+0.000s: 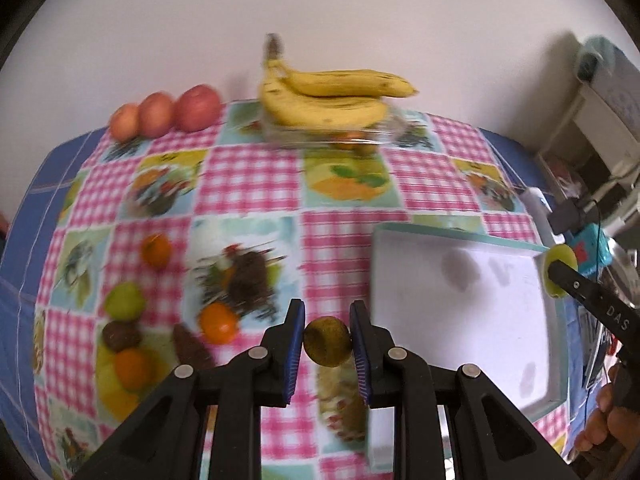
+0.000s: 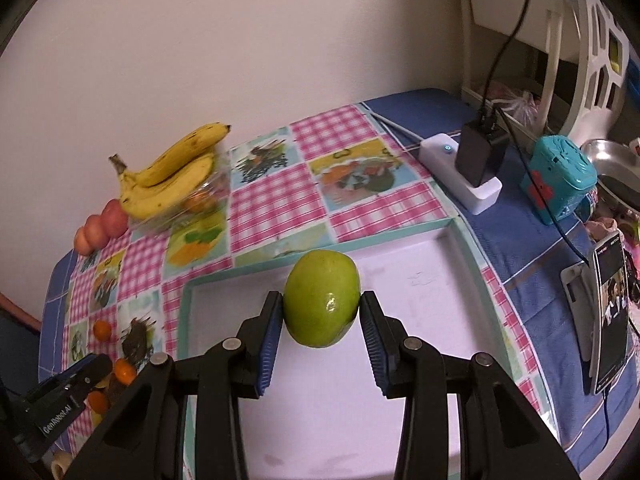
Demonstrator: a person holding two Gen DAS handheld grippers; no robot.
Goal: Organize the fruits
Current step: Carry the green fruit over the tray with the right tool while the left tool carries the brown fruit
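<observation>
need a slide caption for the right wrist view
Right gripper holds a green fruit above the empty white tray; bananas lie at the table's far edge.

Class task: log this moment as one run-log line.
left gripper: shut on brownish-green fruit | right gripper: shut on green fruit, over white tray | tray holds nothing

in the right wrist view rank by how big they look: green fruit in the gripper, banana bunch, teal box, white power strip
1. Yellow banana bunch
2. Round green fruit, enlarged by nearness to the camera
3. Long white power strip and boxy teal plastic box look alike; no ranking.
</observation>
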